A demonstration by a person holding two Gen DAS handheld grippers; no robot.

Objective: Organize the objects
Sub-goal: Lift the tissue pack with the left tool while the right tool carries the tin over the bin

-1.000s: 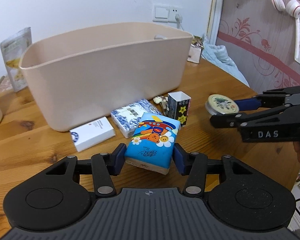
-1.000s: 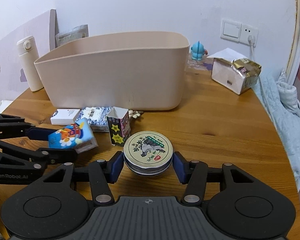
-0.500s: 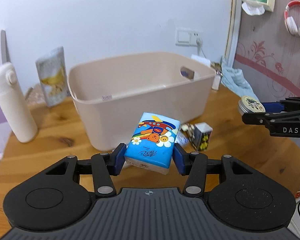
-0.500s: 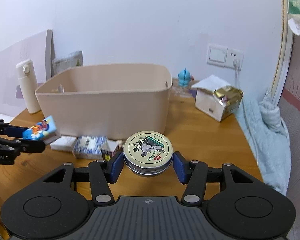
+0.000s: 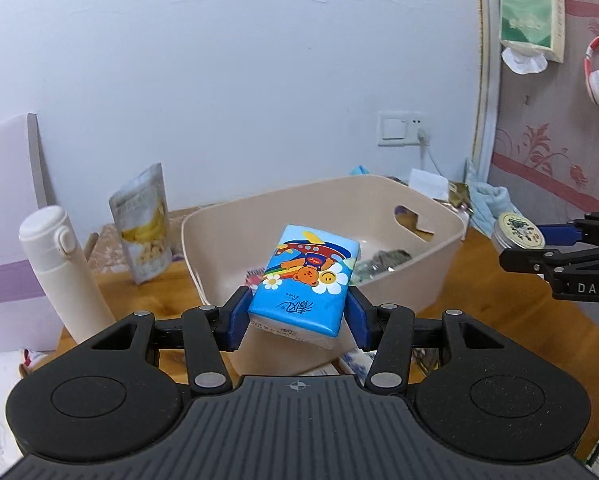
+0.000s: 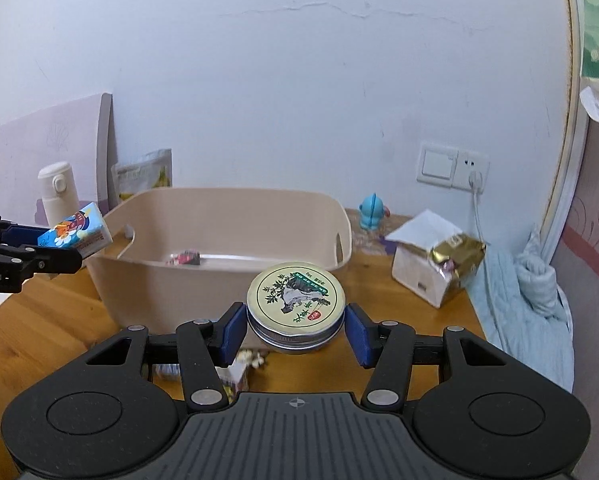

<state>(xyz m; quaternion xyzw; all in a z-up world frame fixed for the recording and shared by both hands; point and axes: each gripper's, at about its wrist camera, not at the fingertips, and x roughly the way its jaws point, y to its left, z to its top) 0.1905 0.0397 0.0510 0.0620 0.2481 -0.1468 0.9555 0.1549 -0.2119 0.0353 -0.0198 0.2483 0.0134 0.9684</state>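
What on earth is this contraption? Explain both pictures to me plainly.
No robot here: a person holds a hand-held two-finger gripper in each hand, each with a fisheye camera looking along its fingers. In the left camera's picture, the left gripper clamps a blue cartoon-printed tissue pack. In the right camera's picture, the right gripper clamps a round metal tin with a cream printed lid. Both hang above a wooden table near a beige plastic storage bin, with a white flask beside it.

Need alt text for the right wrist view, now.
Right gripper holds a round tin above the wooden table, just short of a beige bin. At left, the left gripper holds a blue tissue pack by the bin's rim.
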